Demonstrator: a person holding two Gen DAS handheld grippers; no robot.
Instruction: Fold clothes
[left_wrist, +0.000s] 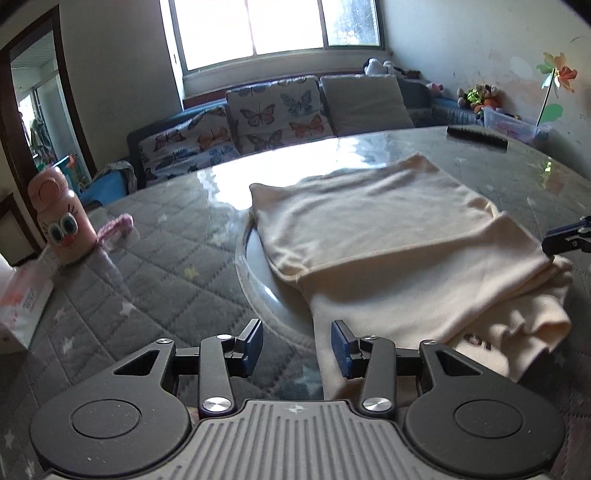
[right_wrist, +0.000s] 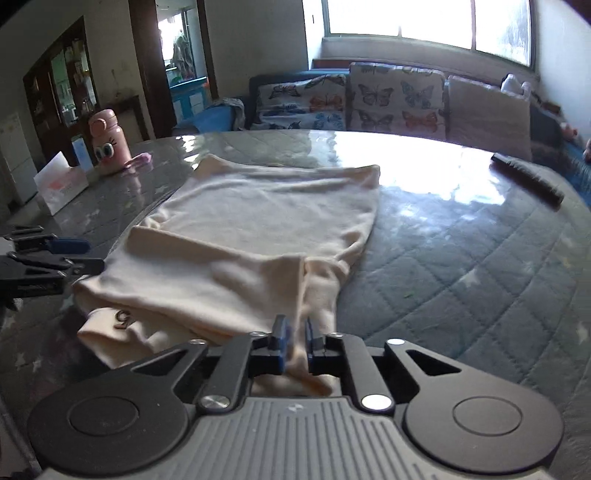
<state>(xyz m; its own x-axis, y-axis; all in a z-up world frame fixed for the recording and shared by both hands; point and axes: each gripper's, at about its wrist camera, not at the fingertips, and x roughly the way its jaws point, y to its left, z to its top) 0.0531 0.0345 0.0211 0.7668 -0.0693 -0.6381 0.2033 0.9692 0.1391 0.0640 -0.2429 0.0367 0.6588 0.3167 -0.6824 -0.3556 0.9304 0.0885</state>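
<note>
Your right gripper (right_wrist: 295, 339) has its jaws pinched on a bunched fold of the cream garment (right_wrist: 255, 236) at its near edge; cloth fills the narrow gap between the blue pads (right_wrist: 281, 334). Your left gripper (left_wrist: 297, 345) has its jaws standing apart, with nothing between them; its right pad sits just over the garment's near left corner, its left pad over the bare table (left_wrist: 155, 236).

The garment lies on the table, partly folded: one flat layer reaches toward the far side, a second layer is doubled over the near part, and a loose lump with a dark printed mark (right_wrist: 122, 316) pokes out at the near end. In the right wrist view your left gripper comes in beside the garment's left edge, close to the lump.

Left of the garment, well apart from it, stands a pink bottle (left_wrist: 59, 218) with cartoon eyes, with a white box (right_wrist: 61, 182) near it. Beyond the garment's far right corner lies a dark remote (left_wrist: 476, 137). Behind the table a sofa (left_wrist: 280, 110) carries butterfly cushions under a bright window (left_wrist: 273, 26).
</note>
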